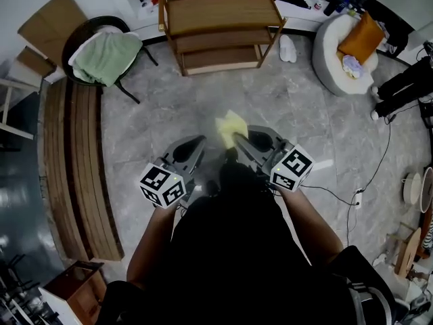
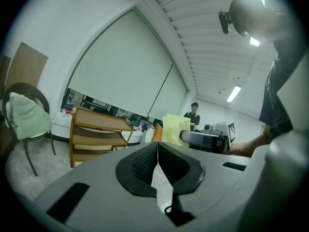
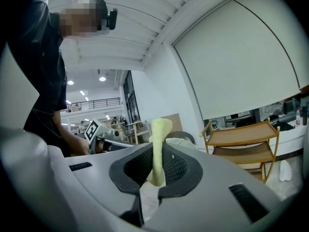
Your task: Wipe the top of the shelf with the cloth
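Observation:
The wooden three-level shelf (image 1: 220, 13) stands by the far wall, well ahead of both grippers. My right gripper (image 1: 237, 139) is shut on a yellow cloth (image 1: 230, 125), held in the air over the grey floor. In the right gripper view the cloth (image 3: 159, 144) stands up, pinched between the jaws, with the shelf (image 3: 244, 140) off to the right. My left gripper (image 1: 199, 143) hangs just left of the cloth, jaws closed on nothing. The left gripper view has the cloth (image 2: 175, 128) ahead and the shelf (image 2: 96, 133) to the left.
A dark chair draped with a green towel (image 1: 105, 56) stands left of the shelf. A long wooden bench (image 1: 76, 164) runs along the left. A white pouf with an orange cushion (image 1: 346, 42) sits at the right, and a cable with a socket strip (image 1: 357, 197) lies on the floor. A person (image 2: 193, 115) stands far off.

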`<state>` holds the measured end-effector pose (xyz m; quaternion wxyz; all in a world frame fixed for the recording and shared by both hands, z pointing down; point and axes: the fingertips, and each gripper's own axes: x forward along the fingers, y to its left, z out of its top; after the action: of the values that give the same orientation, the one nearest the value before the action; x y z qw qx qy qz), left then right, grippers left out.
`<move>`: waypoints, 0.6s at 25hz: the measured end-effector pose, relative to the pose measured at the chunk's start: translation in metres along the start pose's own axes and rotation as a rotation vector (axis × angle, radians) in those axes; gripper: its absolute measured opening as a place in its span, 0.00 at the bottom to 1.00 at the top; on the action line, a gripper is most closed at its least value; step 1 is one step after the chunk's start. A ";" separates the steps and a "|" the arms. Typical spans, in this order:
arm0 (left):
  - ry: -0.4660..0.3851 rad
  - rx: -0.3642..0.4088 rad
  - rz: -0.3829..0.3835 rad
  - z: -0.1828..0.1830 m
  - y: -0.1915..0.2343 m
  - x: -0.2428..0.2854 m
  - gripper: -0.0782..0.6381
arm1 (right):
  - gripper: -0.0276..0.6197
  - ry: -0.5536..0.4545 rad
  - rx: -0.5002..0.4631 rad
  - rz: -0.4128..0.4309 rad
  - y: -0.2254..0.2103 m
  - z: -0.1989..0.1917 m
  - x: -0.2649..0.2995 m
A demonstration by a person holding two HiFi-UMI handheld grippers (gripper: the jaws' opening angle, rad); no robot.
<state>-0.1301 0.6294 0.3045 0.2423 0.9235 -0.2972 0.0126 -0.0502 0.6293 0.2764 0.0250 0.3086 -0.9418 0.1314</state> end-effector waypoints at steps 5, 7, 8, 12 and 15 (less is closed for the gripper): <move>0.001 0.009 0.007 0.018 0.017 0.029 0.13 | 0.11 0.011 -0.017 -0.011 -0.040 0.007 0.006; 0.005 0.001 0.016 0.024 0.030 0.044 0.13 | 0.11 0.010 -0.015 -0.011 -0.062 0.013 0.013; 0.009 -0.005 0.021 0.027 0.036 0.053 0.13 | 0.11 0.009 -0.012 -0.011 -0.074 0.017 0.015; 0.024 -0.025 0.051 0.044 0.055 0.087 0.13 | 0.11 -0.014 0.007 -0.008 -0.122 0.033 0.019; 0.027 -0.030 0.087 0.062 0.067 0.106 0.13 | 0.11 -0.028 0.020 0.004 -0.152 0.044 0.021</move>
<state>-0.0879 0.4967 0.2972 0.2593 0.9058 -0.3337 0.0313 0.0232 0.4877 0.2717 0.0083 0.3088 -0.9412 0.1366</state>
